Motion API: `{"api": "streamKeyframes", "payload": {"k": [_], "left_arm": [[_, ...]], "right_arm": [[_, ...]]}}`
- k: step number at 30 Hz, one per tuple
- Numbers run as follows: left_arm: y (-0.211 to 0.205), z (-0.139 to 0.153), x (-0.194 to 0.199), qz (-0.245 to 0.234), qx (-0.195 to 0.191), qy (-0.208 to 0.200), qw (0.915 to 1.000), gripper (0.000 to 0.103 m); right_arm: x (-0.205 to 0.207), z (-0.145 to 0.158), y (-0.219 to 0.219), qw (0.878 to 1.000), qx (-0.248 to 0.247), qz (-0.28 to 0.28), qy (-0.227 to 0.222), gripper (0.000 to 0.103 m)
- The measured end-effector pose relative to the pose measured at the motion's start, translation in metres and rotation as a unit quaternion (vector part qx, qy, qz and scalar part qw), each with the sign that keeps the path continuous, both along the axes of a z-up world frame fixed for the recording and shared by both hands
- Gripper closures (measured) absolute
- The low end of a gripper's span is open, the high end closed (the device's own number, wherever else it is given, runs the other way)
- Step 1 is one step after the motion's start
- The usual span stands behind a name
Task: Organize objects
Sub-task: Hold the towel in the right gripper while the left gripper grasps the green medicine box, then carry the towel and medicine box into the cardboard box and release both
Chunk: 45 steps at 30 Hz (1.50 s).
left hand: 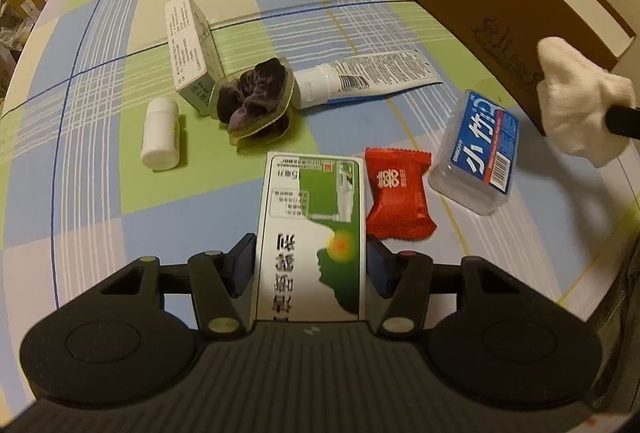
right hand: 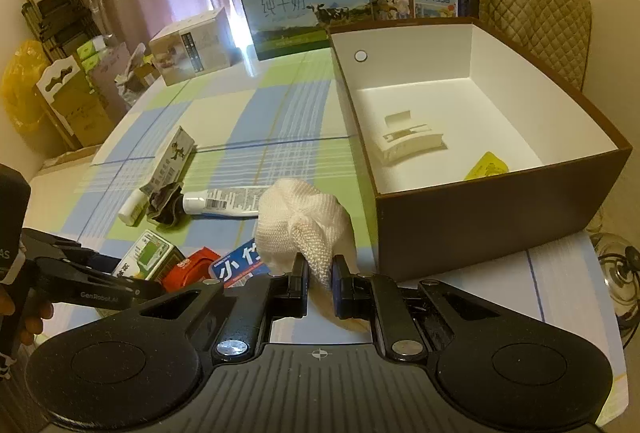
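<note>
My left gripper [left hand: 311, 263] is shut on a green and white medicine box [left hand: 312, 233], held low over the checked tablecloth; the box also shows in the right wrist view [right hand: 146, 257]. My right gripper [right hand: 320, 283] is shut on a white knitted cloth [right hand: 304, 229], held above the table just left of the brown storage box [right hand: 500, 209]. The cloth also shows at the right in the left wrist view [left hand: 576, 101]. Inside the storage box lie a white hair clip [right hand: 408, 141] and a yellow packet [right hand: 486, 165].
On the cloth lie a red candy packet [left hand: 398, 195], a clear toothpick box with blue label [left hand: 478, 153], a white tube [left hand: 368, 79], a dark scrunchie [left hand: 254, 99], a white bottle [left hand: 160, 139] and a white carton [left hand: 192, 49]. Milk cartons [right hand: 308, 9] stand at the back.
</note>
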State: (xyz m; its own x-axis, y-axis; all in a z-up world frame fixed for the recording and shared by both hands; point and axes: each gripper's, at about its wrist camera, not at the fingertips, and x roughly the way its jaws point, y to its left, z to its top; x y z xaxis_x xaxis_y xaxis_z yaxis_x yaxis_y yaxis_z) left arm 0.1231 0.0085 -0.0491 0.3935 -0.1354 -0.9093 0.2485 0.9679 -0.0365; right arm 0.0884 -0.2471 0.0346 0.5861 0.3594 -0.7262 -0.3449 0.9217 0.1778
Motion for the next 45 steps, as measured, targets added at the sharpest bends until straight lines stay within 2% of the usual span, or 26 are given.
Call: {"api": "streamKeyframes", "payload": {"k": [9, 16, 25, 31, 38, 42, 45], "left_arm": [[0.001, 0.006, -0.010, 0.022, 0.006, 0.000, 0.9997, 0.051], [0.009, 0.034, -0.016, 0.053, -0.005, -0.023, 0.9983, 0.051], [-0.005, 0.074, -0.018, 0.053, -0.022, -0.055, 0.9968, 0.051], [-0.032, 0.100, -0.005, 0.031, -0.040, -0.081, 0.9954, 0.051], [-0.085, 0.130, 0.030, 0.002, -0.064, -0.103, 0.9926, 0.051], [-0.121, 0.144, 0.052, -0.015, -0.077, -0.115, 0.9903, 0.051], [-0.147, 0.150, 0.065, -0.026, -0.088, -0.118, 0.9888, 0.051]], "right_arm": [[-0.004, 0.008, -0.002, 1.000, 0.013, 0.004, -0.006, 0.095], [-0.007, 0.013, 0.000, 1.000, 0.025, 0.010, -0.010, 0.095], [-0.007, 0.030, -0.004, 0.999, 0.040, 0.016, -0.027, 0.095], [-0.001, 0.051, -0.017, 0.997, 0.045, 0.008, -0.054, 0.095], [0.024, 0.076, -0.048, 0.996, 0.046, -0.024, -0.077, 0.095], [0.043, 0.087, -0.076, 0.993, 0.063, -0.052, -0.079, 0.095], [0.060, 0.092, -0.092, 0.994, 0.057, -0.062, -0.074, 0.095]]}}
